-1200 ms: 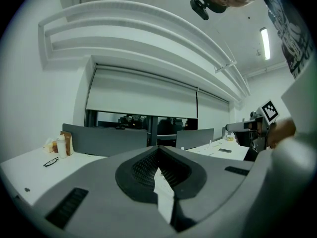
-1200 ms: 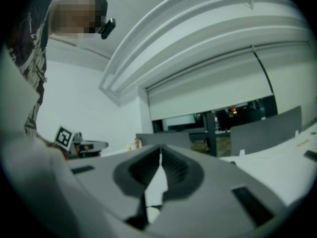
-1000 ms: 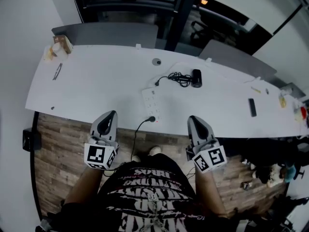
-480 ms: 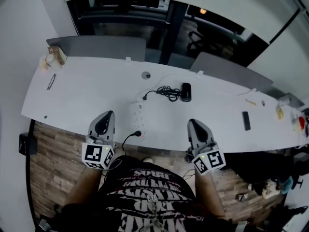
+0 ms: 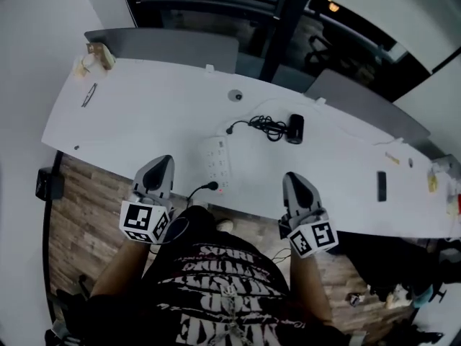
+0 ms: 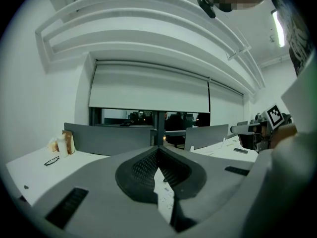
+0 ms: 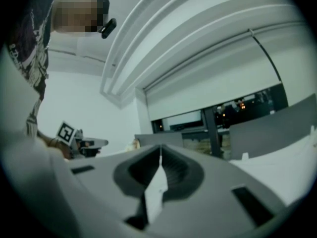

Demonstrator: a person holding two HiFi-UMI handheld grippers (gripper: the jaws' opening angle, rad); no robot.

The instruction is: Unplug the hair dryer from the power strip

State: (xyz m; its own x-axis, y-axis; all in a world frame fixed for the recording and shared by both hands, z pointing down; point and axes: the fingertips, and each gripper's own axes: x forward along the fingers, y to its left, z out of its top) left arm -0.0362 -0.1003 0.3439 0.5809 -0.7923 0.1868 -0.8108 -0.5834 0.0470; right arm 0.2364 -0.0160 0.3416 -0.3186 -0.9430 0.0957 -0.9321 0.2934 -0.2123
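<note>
A white power strip (image 5: 218, 163) lies near the front edge of the long white desk (image 5: 144, 121). A black plug (image 5: 212, 187) sits at its near end, its cable dropping off the desk edge. The black hair dryer (image 5: 294, 129) lies farther back with its coiled cord (image 5: 265, 125) running to the strip's far end. My left gripper (image 5: 163, 161) hovers at the desk's front edge, left of the strip, shut with nothing in it. My right gripper (image 5: 291, 179) is shut and empty too, right of the strip. In both gripper views the jaw tips meet (image 6: 157, 148) (image 7: 160, 157).
Grey partition panels (image 5: 166, 45) stand along the desk's far side. A pair of glasses (image 5: 88, 95) and some small packets (image 5: 94, 56) lie at the far left, a dark phone (image 5: 382, 186) at the right. A round cable grommet (image 5: 235, 95) sits behind the strip. Wooden floor below.
Both grippers have drifted toward the desk's front edge, and the head view has shifted. Both stay shut.
</note>
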